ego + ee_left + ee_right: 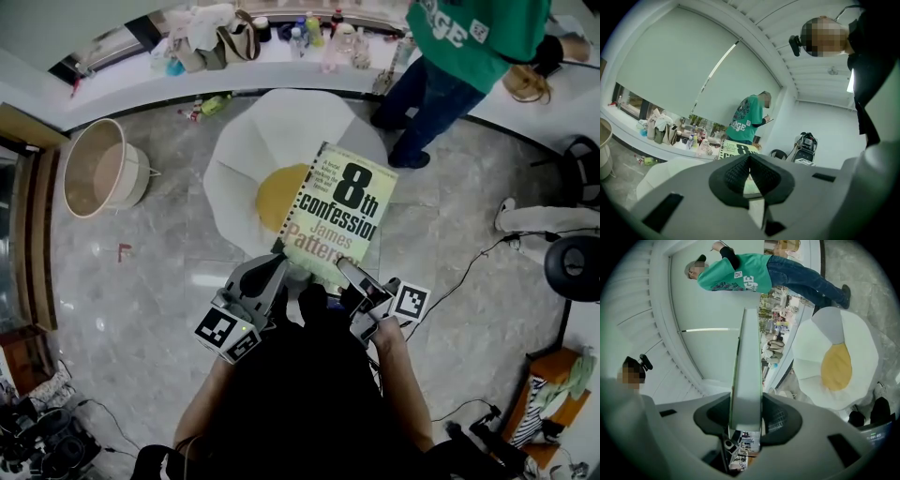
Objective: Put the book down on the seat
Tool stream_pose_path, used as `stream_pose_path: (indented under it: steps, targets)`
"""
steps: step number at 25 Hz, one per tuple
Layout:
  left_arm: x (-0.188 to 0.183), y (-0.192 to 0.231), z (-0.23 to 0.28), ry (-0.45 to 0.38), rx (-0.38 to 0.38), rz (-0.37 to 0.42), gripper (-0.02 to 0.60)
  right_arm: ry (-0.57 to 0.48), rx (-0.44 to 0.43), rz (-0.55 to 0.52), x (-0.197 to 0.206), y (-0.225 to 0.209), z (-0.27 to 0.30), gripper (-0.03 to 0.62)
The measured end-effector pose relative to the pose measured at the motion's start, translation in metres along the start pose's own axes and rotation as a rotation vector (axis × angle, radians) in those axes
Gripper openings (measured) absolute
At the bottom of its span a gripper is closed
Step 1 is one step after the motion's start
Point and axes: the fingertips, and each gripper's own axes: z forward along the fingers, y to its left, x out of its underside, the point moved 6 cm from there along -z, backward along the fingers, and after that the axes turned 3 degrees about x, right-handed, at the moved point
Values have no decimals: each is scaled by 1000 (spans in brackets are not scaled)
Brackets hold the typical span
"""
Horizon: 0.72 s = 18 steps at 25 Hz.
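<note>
Left gripper [277, 267]: we are pinching the near left corner of the book [342, 211], jaws narrow on it.
Right gripper [349, 269]: we are clamping the book's near edge, jaws tight.
Book: we are holding it cover-up in the air, above the egg-shaped seat [272, 131].

I see the book [339, 214], a pale green paperback with black "8th confession" lettering and a red author's name. Both pairs of jaws pinch it by its near edge, cover up, and it reaches out ahead of them. Beyond and below the jaws the seat [253, 150], a white fried-egg cushion with a yellow yolk, lies flat on the floor.
</note>
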Motion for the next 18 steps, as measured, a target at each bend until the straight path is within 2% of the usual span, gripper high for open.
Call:
stream_pose_path:
  steps: [8, 18]
  targets:
    - [1, 1, 12, 12, 25, 15, 12, -3, 10, -1, 2, -3, -2, 181]
    - [15, 11, 18, 84, 51, 16, 12, -2, 43, 13, 5, -15, 1, 181]
